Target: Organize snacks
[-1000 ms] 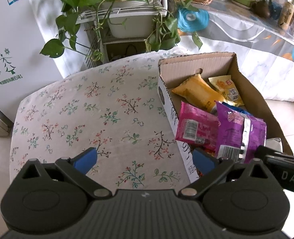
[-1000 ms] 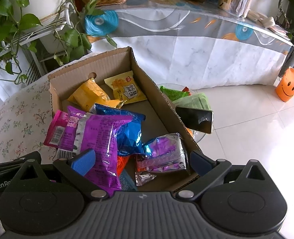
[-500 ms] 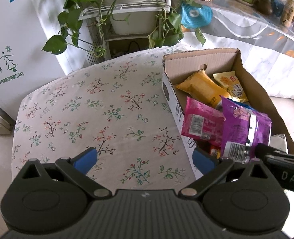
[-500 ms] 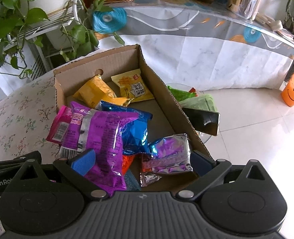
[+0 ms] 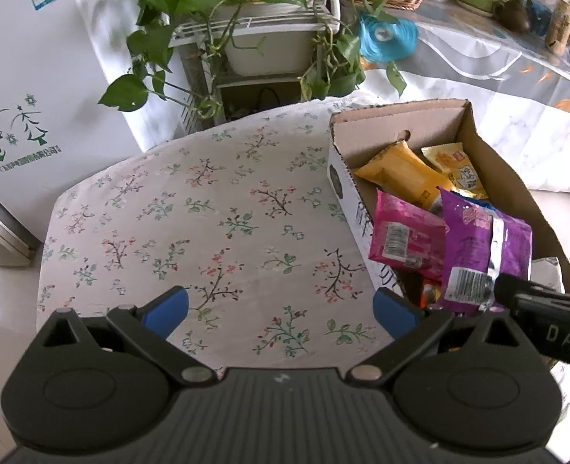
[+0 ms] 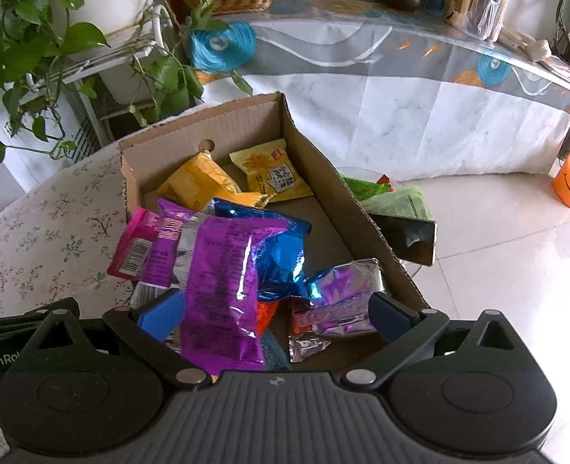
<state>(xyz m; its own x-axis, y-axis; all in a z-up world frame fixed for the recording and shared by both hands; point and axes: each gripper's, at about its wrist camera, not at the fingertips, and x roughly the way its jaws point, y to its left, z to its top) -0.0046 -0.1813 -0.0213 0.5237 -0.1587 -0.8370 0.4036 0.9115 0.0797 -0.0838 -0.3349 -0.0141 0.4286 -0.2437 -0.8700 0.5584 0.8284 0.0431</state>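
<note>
The snack packets all lie heaped in the cardboard box at the floral table's right edge; nothing remains outside. Left gripper and right gripper hang released, empty; sorting looks nearly done.

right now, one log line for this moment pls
left gripper: open, over floral cloth | right gripper: open, above purple packet | cardboard box: snacks piled inside | nothing gripped
</note>
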